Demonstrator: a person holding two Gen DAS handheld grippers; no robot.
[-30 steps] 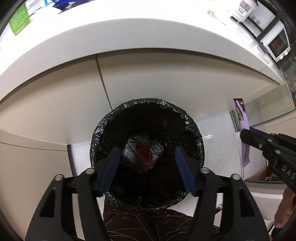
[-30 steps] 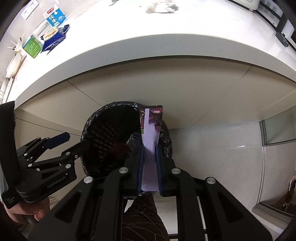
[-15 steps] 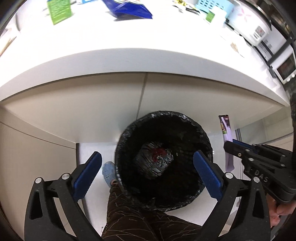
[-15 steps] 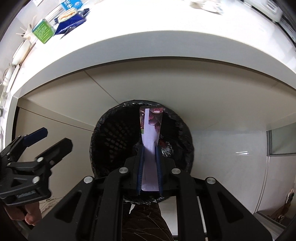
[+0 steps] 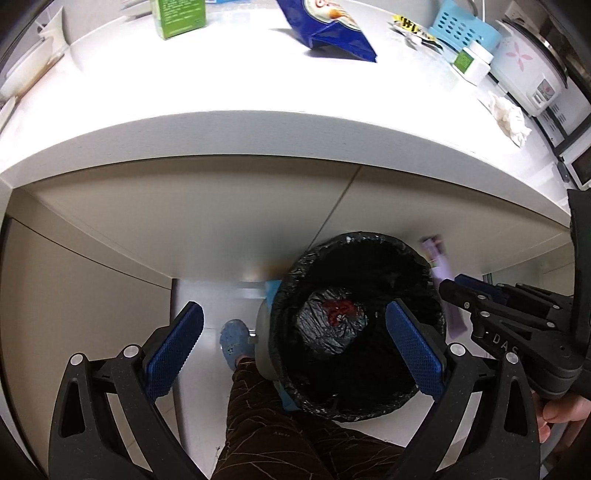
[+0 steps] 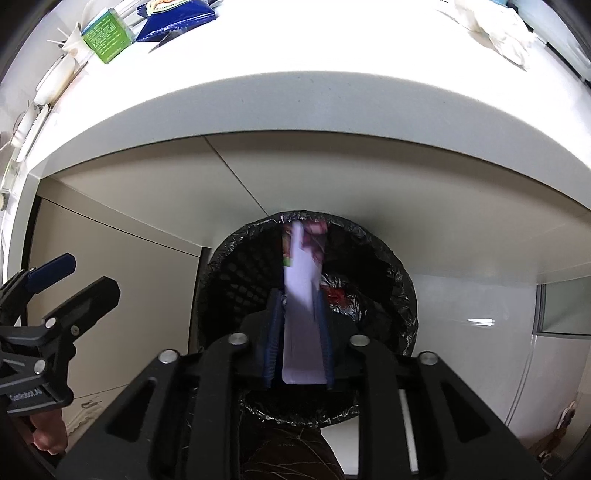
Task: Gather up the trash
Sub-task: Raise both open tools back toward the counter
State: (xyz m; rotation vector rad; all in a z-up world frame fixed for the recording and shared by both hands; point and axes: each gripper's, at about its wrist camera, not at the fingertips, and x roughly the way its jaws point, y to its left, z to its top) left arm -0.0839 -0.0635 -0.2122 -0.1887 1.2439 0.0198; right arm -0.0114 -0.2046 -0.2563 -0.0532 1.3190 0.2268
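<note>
A round bin lined with a black bag (image 5: 406,266) stands on the floor under the white counter, with crumpled dark trash showing red (image 5: 338,314) inside. My left gripper (image 5: 291,347) is open and empty, held above the bin's left side. My right gripper (image 6: 301,306) is shut on a purple and white carton (image 6: 301,295) and holds it over the bin's opening (image 6: 236,280). The carton also shows in the left wrist view (image 5: 441,273), just past the bin's right rim.
The white counter (image 5: 221,92) carries a green carton (image 5: 181,16), a blue snack bag (image 5: 332,33), a crumpled tissue (image 5: 511,116), a light blue basket (image 5: 469,31) and a rice cooker (image 5: 524,70). The person's leg and blue shoe (image 5: 232,341) are beside the bin.
My left gripper opened wide and rose back, drifting left, leaving the dark trash in the bin. My right gripper moved left with the carton, from beside the bin to over its opening.
</note>
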